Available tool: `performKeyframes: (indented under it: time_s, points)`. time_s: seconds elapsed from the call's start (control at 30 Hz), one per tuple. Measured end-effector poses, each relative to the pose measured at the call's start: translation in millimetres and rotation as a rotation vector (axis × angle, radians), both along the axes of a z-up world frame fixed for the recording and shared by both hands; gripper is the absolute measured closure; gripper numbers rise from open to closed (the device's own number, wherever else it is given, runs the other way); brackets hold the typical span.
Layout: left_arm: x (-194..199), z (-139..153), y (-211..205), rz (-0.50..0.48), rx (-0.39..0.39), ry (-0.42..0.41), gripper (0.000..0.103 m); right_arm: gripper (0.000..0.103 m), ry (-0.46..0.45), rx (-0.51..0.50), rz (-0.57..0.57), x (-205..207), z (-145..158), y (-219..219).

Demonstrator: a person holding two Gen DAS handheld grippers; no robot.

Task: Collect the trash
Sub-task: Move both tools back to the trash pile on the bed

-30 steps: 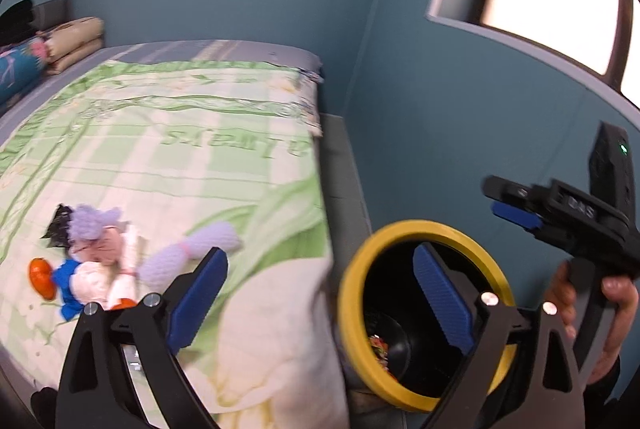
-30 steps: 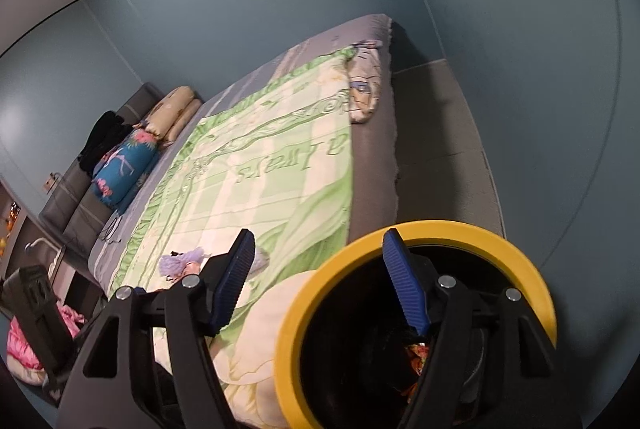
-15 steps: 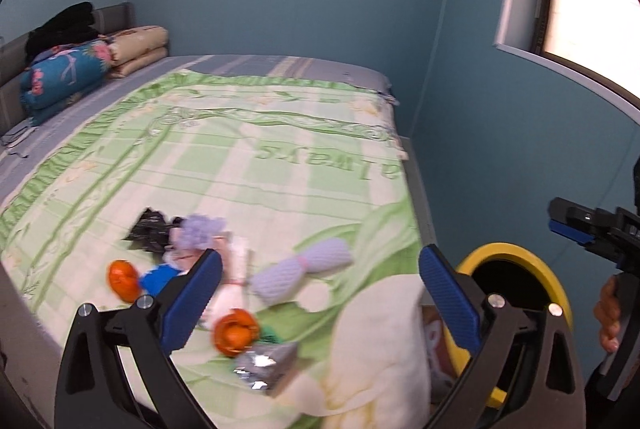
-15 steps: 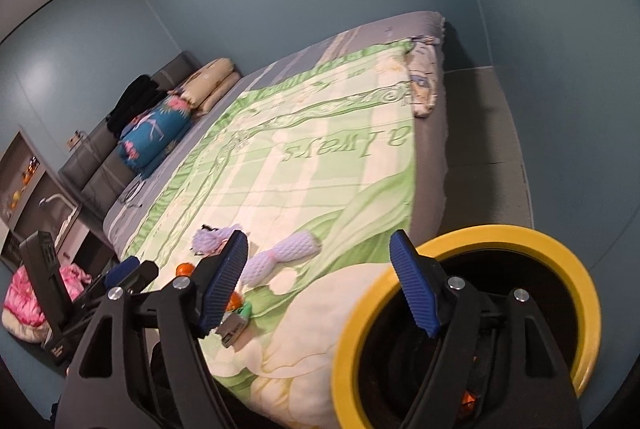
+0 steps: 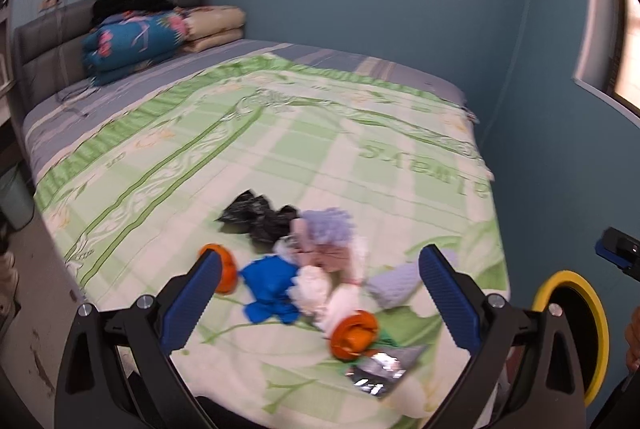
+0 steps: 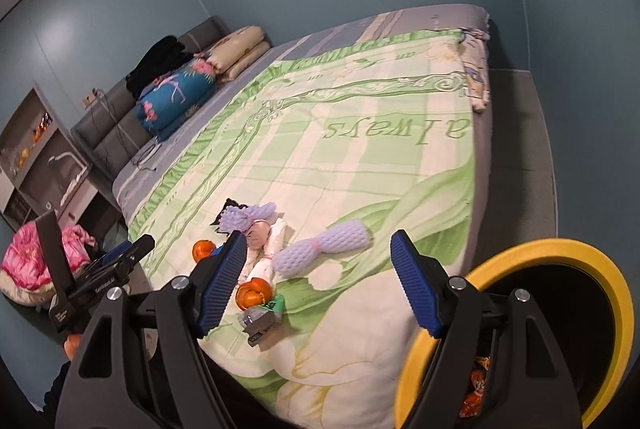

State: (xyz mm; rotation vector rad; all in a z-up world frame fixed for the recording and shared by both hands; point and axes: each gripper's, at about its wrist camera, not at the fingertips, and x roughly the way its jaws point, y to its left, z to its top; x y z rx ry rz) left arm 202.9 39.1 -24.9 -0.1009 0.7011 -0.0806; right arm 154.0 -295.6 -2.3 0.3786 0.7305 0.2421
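Trash on the bed [image 5: 328, 117]: light, soft foam sleeve [image 6: 324, 247], crinkly foil wrapper [image 5: 382, 369], orange peel [image 5: 354, 335]; pinch each mid-body, your left gripper [image 5: 320, 293] and right gripper [image 6: 318, 283] both gaping, empty.

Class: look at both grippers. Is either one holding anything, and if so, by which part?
Nothing is held. The left gripper and right gripper both stand open and empty above the trash pile on the bed.

Quilted cloth bedspread [image 5: 280, 157], matt; crinkled glossy black plastic bag [image 5: 256, 215]; shiny foil wrapper [image 5: 380, 369] at its near edge; dimpled foam netting [image 6: 324, 243]; smooth yellow-rimmed plastic bin [image 6: 560, 253].
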Motion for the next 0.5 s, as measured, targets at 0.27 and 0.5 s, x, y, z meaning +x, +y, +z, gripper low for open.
performKeyframes:
  time_s: [0.27, 0.5]
  points:
    - [20.9, -30.7, 49.2, 0.100, -0.020, 0.066, 0.008, 0.033, 0.040, -0.038, 0.089, 36.7, -11.5, 49.5]
    - [43.5, -65.8, 81.4, 0.162, -0.032, 0.137, 0.008, 0.033, 0.065, -0.072, 0.196, 71.5, -31.3, 103.4]
